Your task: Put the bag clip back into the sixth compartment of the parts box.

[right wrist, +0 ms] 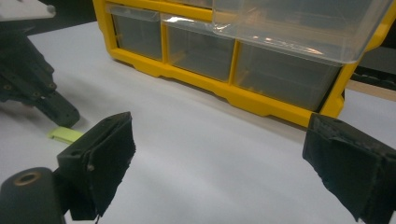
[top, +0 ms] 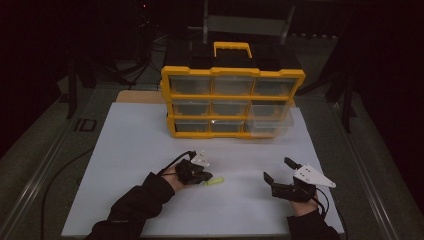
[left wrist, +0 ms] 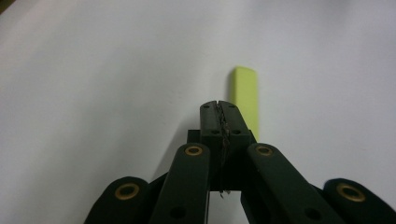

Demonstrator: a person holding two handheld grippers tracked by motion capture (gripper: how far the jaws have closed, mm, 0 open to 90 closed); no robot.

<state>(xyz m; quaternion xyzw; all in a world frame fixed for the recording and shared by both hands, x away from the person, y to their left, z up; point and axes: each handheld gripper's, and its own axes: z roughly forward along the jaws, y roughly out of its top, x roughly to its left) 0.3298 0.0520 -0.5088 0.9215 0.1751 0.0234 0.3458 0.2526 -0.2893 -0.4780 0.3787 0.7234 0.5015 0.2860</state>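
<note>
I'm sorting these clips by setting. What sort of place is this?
Probably a workshop or lab bench set up for recording: a white sheet covers the table, a yellow drawer organizer with clear drawers stands on it, and dark stands and cables surround it.

I see a yellow organiser (top: pixel 232 102) with clear drawers, one lower-right drawer (top: pixel 270 117) pulled out, standing on the white sheet (top: pixel 130 150) over my worktop (top: pixel 360 165).

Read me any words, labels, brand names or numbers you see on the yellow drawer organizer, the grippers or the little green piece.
No readable text anywhere.
Yellow drawer organizer: frame and clear drawers carry no visible lettering.
Lime-green piece: plain, unmarked.
Left gripper and right gripper: no markings visible.
White sheet: blank.
</note>
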